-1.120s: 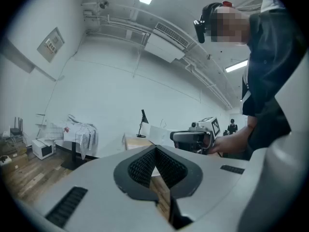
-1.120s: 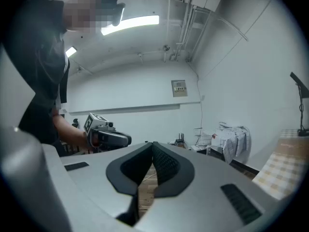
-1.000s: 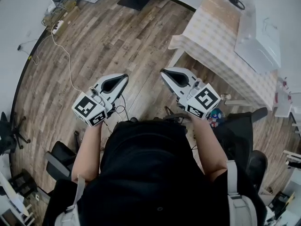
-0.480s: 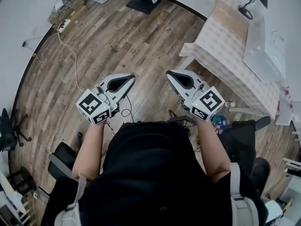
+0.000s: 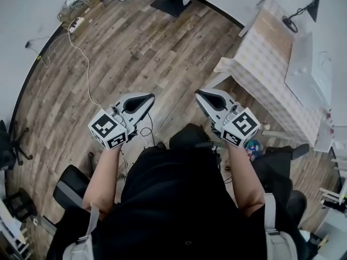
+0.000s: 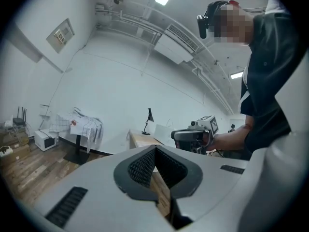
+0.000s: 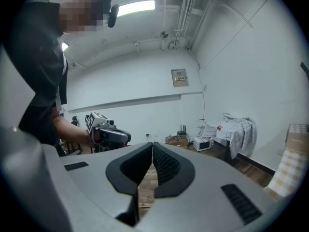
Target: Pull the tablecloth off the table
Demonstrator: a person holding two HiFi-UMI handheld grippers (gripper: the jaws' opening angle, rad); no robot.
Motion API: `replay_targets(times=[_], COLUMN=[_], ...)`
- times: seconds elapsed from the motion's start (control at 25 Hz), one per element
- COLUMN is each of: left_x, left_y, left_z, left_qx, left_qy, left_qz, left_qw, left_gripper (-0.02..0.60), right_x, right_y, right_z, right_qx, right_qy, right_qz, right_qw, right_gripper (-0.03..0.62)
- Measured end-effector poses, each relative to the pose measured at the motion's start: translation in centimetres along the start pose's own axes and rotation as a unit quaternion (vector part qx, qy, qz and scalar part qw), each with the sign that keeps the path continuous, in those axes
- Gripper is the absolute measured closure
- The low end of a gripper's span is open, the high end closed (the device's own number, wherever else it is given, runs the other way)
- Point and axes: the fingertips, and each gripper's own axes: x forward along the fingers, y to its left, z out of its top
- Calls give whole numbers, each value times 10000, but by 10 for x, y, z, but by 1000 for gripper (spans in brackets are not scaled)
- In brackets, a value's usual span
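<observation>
The checked tablecloth (image 5: 259,53) covers a table at the upper right of the head view, its corner hanging over the near end. It also shows at the right edge of the right gripper view as a checked tablecloth (image 7: 288,170). I hold both grippers up in front of my body, well short of the table. The left gripper (image 5: 149,97) is shut with nothing in it. The right gripper (image 5: 199,93) is shut and empty too, and is the nearer one to the cloth's hanging corner. In their own views the left gripper (image 6: 155,149) and right gripper (image 7: 153,145) point across the room.
On the table stand a black desk lamp (image 5: 303,12) and a flat white object (image 5: 309,64). A cable (image 5: 81,64) runs over the wooden floor. A stand draped with cloth (image 7: 236,127) and a white box (image 7: 203,143) are by the far wall. Black chairs (image 5: 73,186) stand near me.
The head view has swung, so the table now sits further right and higher in the frame. Both grippers stay shut and level in front of my body.
</observation>
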Motion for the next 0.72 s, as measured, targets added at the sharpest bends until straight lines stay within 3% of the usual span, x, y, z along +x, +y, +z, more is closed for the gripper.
replay_targets(times=[0.2,0.4,0.6,0.72], left_x=[28,70,128,164], left_y=[32,64,97,107], left_z=[3,27,32,49], left_qx=[-95,-37,44,52], left_qy=[17,180,469,392], left_qz=[47,240,267,280], left_qw=[9999,9995,9985,9988], left_gripper=[571,571,571,571], right_x=[13,40,53,50], right_y=[-40,-94,-156,-190], right_z=[6,28,48,64], right_qx=[76,-80,-410,-306], right_qy=[56,-92,-161,-407], right_qz=[118,491,691,947], right_qw=[9999,9987,9966,9942], right_gripper=[575,575,575,575])
